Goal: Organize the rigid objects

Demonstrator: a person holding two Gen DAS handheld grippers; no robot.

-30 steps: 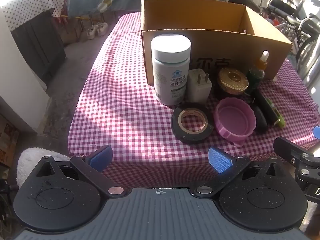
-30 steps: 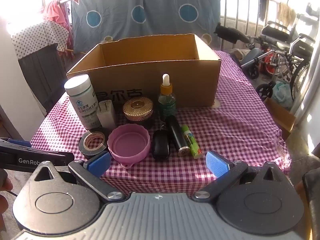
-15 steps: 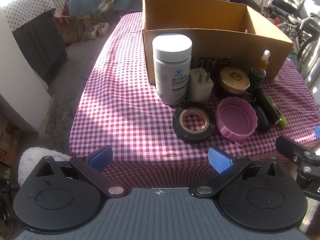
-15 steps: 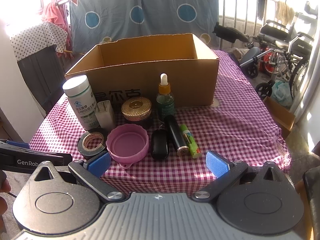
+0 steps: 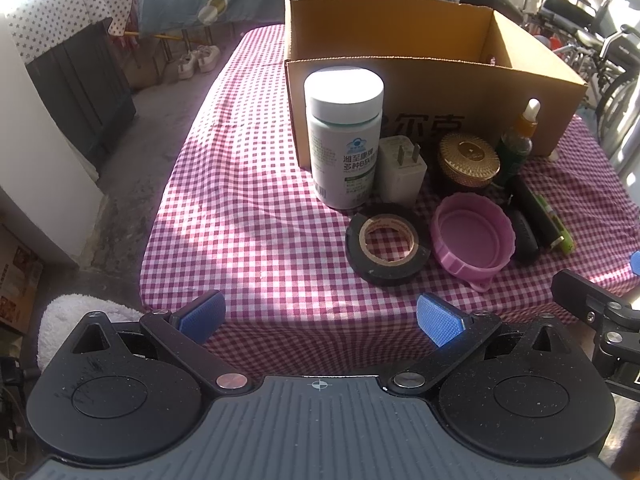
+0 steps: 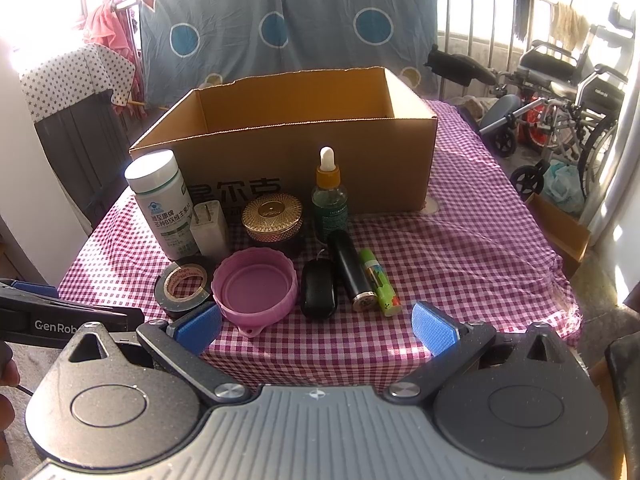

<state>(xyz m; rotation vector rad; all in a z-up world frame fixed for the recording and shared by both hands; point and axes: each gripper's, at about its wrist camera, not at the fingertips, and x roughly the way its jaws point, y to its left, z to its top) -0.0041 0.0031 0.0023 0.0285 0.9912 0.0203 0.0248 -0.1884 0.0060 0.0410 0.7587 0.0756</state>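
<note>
Left wrist view: left gripper (image 5: 318, 320) hangs off the near table edge, jaws wide apart, nothing between the blue pads (image 5: 438, 325). Checked tablecloth (image 5: 248, 216) covers the table. Cardboard box (image 5: 432, 80) sits open-topped at the back; can't see its floor from here. In front of the box, L to R: white pill bottle (image 5: 344, 140) upright, white plug adapter (image 5: 401, 172) touching it, gold-lid jar (image 5: 469, 162), dropper bottle (image 5: 518, 144) upright. Nearer row: black tape roll (image 5: 387, 249) flat, pink lid (image 5: 474, 244) just beside it w/ open side up, then black oval item (image 5: 524, 238), black tube (image 5: 534, 216), green tube (image 5: 558, 228) lying close together. Part of the other gripper shows at the right edge.

Right wrist view: right gripper (image 6: 316, 328) also short of the table, jaws spread wide, empty. Same items in two rows before the box (image 6: 304, 160): pill bottle (image 6: 162, 200), adapter (image 6: 210, 230), jar (image 6: 273, 216), dropper bottle (image 6: 329, 200); tape roll (image 6: 185, 284), pink lid (image 6: 256, 288), black oval item (image 6: 318, 294), black tube (image 6: 352, 274), green tube (image 6: 378, 282). Wheelchairs (image 6: 560, 104) stand far right.
</note>
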